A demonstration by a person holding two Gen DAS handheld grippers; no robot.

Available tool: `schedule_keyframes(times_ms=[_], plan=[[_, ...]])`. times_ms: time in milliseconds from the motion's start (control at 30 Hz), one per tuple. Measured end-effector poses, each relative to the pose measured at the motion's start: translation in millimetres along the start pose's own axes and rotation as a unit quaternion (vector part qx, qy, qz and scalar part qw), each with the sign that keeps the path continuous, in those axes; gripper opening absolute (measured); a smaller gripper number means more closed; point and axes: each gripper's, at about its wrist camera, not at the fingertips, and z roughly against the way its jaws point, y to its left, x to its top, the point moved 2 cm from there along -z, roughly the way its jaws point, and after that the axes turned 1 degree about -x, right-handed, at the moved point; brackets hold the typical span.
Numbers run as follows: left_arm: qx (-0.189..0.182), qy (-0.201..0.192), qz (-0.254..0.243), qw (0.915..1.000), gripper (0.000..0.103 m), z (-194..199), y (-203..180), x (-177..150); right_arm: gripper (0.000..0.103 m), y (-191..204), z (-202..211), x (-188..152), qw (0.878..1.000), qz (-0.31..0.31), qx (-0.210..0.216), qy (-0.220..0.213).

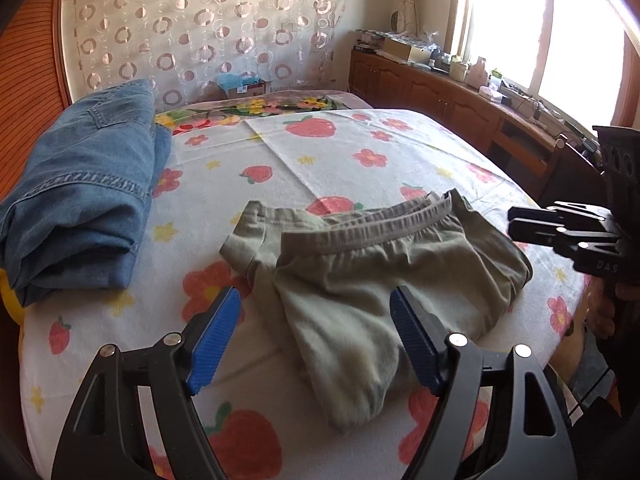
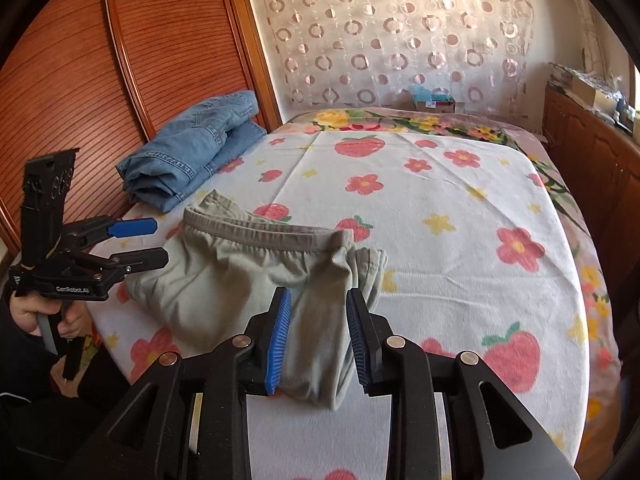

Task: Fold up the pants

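Observation:
Grey-green pants (image 1: 360, 276) (image 2: 240, 280) lie folded on the flowered sheet, elastic waistband on the far side. My left gripper (image 1: 316, 296) stands open over their near left part, its blue pads wide apart and clear of the cloth; the right wrist view shows it from the side (image 2: 160, 241). My right gripper (image 2: 319, 294) is open by a narrower gap, with the folded leg end lying between its pads and the pads not pressing it. Its fingers (image 1: 520, 220) show at the right edge of the left wrist view.
Folded blue jeans (image 1: 80, 184) (image 2: 192, 152) sit at the far left of the bed (image 2: 440, 240). A ribbed wooden panel (image 2: 80, 80) stands behind them. A low wooden cabinet (image 1: 440, 96) with clutter runs along the right under the window. A hand (image 2: 36, 312) grips the left tool's handle.

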Motion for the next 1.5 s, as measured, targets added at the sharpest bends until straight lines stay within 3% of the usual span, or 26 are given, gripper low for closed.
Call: schedule_keyframes(times_ms=[100, 367, 433, 467, 500, 567, 633, 800, 1067, 1167, 1233, 1300, 1400, 1500], plan=[[0.001, 0.005, -0.002, 1.0000, 0.062, -8.8, 2.3, 7.1, 0.029, 0.6, -14.1, 8.2, 1.000, 0.008, -0.005, 0.004], [-0.017, 0.026, 0.010, 0.9995, 0.049, -33.1, 12.7, 21.1, 0.029, -4.1, -51.1, 28.0, 0.999, 0.002, -0.010, 0.030], [-0.011, 0.032, 0.014, 0.9993, 0.040, -38.5, 14.8, 20.8, 0.029, -4.2, -57.7, 30.6, 0.999, 0.000, -0.004, 0.035], [-0.011, 0.033, 0.015, 0.9993, 0.038, -39.8, 15.2, 20.4, 0.027, -4.7, -61.0, 31.2, 0.999, -0.001, -0.003, 0.037], [-0.013, 0.032, 0.014, 0.9993, 0.034, -40.4, 15.1, 20.3, 0.016, -5.6, -64.1, 31.6, 0.999, 0.000, -0.005, 0.040], [-0.009, 0.028, 0.011, 0.9995, 0.025, -40.5, 14.0, 20.6, 0.005, -6.7, -66.2, 33.2, 0.999, 0.005, -0.010, 0.037], [-0.006, 0.017, 0.009, 0.9998, 0.018, -35.6, 12.4, 23.4, 0.004, -6.2, -62.9, 35.6, 1.000, 0.003, -0.015, 0.021], [-0.007, -0.004, 0.018, 0.9998, 0.018, -25.5, 14.2, 36.9, 0.003, -2.7, -58.9, 38.3, 1.000, 0.002, -0.029, -0.002], [0.003, 0.028, 0.008, 0.9996, 0.018, -49.0, 15.2, 38.5, 0.003, -4.3, -71.9, 35.6, 0.999, -0.008, -0.040, 0.027], [0.003, 0.037, 0.013, 0.9992, 0.025, -45.9, 16.1, 36.9, 0.006, -8.5, -68.6, 37.4, 0.999, -0.016, -0.035, 0.032], [0.010, 0.036, 0.012, 0.9992, 0.044, -42.0, 16.2, 36.0, 0.012, -8.7, -66.5, 36.7, 0.998, -0.016, -0.039, 0.035], [0.013, 0.027, 0.015, 0.9994, 0.055, -35.4, 17.9, 34.9, 0.021, -8.2, -63.0, 33.9, 0.999, -0.019, -0.035, 0.035], [0.013, 0.034, 0.022, 0.9991, 0.064, -32.3, 21.0, 30.3, 0.034, -7.8, -57.2, 27.3, 0.999, -0.023, -0.031, 0.039], [0.021, 0.041, 0.028, 0.9985, 0.066, -35.7, 25.6, 23.5, 0.038, -7.2, -52.3, 21.1, 0.998, -0.022, -0.031, 0.046]])
